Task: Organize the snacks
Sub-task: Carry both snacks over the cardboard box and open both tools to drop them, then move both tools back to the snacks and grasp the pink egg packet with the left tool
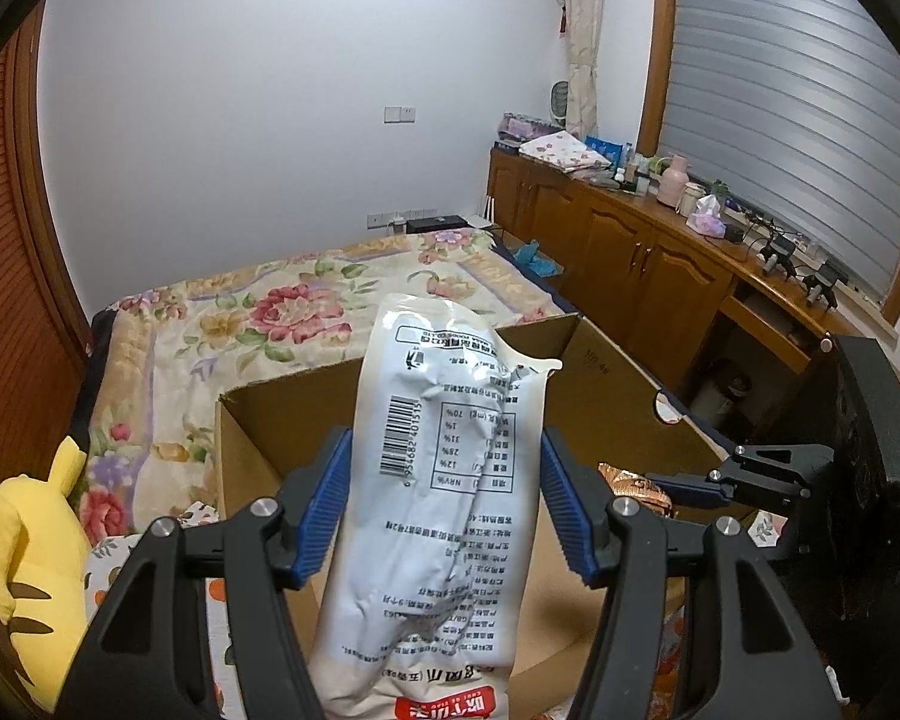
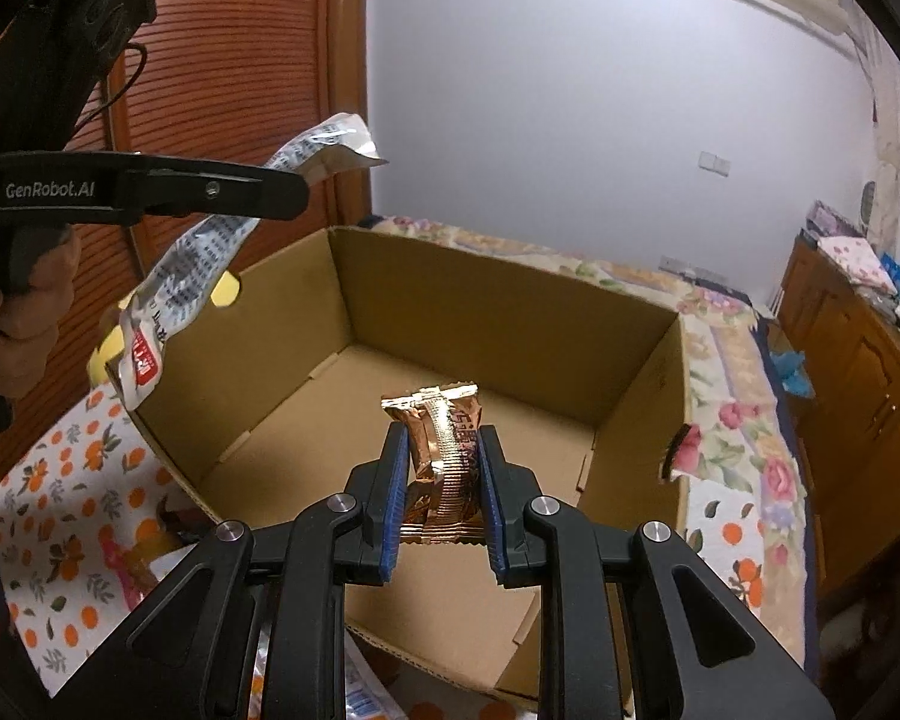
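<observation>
A white snack pouch (image 1: pixel 432 516) is gripped in the left claw (image 1: pixel 444 498) and a copper foil snack packet (image 2: pixel 444 450) in the right claw (image 2: pixel 441 498), both held over the cardboard box (image 2: pixel 510 294). The box, set on the floral bed (image 1: pixel 282 312), is seen empty, so by this judgement no snack is stored yet.

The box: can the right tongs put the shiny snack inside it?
Probably yes. The cardboard box is open on top and looks bare inside, and the right tongs already hold the copper snack packet above its floor. Nothing seems to block the way down.
</observation>
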